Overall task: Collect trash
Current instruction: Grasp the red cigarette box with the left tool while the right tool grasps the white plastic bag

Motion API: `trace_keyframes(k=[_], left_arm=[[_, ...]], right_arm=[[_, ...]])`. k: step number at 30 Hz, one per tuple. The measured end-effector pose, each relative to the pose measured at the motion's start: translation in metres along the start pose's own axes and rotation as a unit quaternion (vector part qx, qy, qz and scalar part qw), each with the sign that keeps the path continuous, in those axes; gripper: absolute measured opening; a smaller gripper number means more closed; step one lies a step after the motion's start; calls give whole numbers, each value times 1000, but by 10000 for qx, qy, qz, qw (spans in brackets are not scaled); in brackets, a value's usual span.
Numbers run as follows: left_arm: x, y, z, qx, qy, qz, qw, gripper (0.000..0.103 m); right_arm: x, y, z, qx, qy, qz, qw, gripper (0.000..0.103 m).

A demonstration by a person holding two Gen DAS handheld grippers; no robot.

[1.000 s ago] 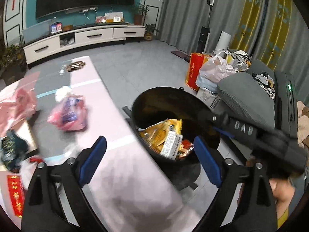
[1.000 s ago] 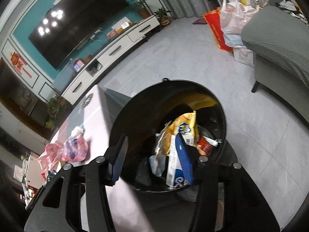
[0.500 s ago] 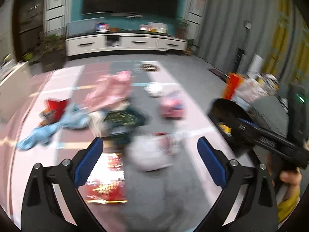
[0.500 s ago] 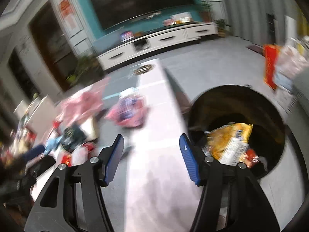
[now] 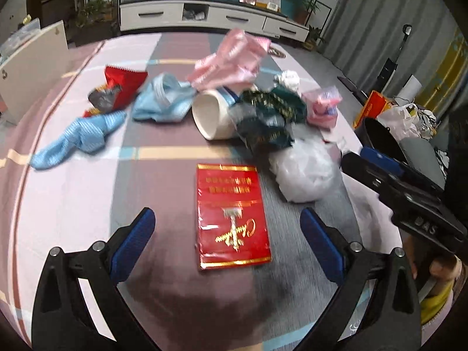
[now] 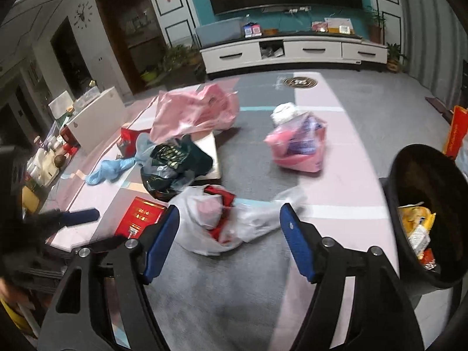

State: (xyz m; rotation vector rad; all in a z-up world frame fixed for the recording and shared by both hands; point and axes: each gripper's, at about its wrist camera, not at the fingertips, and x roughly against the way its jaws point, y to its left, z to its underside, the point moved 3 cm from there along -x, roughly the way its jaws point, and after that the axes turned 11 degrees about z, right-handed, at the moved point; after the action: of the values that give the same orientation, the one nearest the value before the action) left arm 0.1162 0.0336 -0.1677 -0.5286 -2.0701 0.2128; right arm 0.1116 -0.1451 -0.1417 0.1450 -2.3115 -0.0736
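Note:
A flat red packet point(image 5: 231, 213) with gold print lies on the striped table cloth, right between the fingers of my left gripper point(image 5: 226, 222), which is wide open and above it. My right gripper point(image 6: 230, 216) is opening its jaws, and nothing is pressed between them. A crumpled clear plastic bag point(image 6: 210, 219) with red and pink scraps inside lies just ahead of them. The black bin point(image 6: 424, 204) stands off the table's right edge with wrappers inside.
Farther back on the table lie a big pink bag point(image 5: 231, 58), a tipped white tub point(image 5: 210, 114), dark green wrappers point(image 5: 269, 120), blue plastic point(image 5: 79, 137), a red pouch point(image 5: 122, 79) and a small pink bag point(image 6: 298, 143). A white TV cabinet point(image 6: 292, 49) lines the far wall.
Both views have swung away from the black bin to the littered table. The right jaws stand wider than before, and the left jaws a little wider.

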Motion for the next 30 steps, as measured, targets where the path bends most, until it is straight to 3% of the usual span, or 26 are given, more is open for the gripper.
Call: trace_keyframes(k=[10,15,17,21,23,30], left_arm=[[-18,-3,13,-178,107,-509,9985,99],[-19,-1,15,-193,136,-577,9981,97],[-18,0,16,-204,135,-605,9979,87],[-18,0,17,-179,174,-524,9983,75],[-17,-2,18,-213,141,-454,9986,58],[-15,-3,16,-184,103,-504,9985,58]], right_arm=[[-27,23,-2,-29,268,-67,9996,70],[-30,31,0,120,286,-17,9995,70],[-30,32,1,161,283,16,9995,70],[-31,29,1,193,318,119,9992,66],[-32,28,2,204,374,180,9989,61],[-34,23,3,215,480,249,9983,43]])
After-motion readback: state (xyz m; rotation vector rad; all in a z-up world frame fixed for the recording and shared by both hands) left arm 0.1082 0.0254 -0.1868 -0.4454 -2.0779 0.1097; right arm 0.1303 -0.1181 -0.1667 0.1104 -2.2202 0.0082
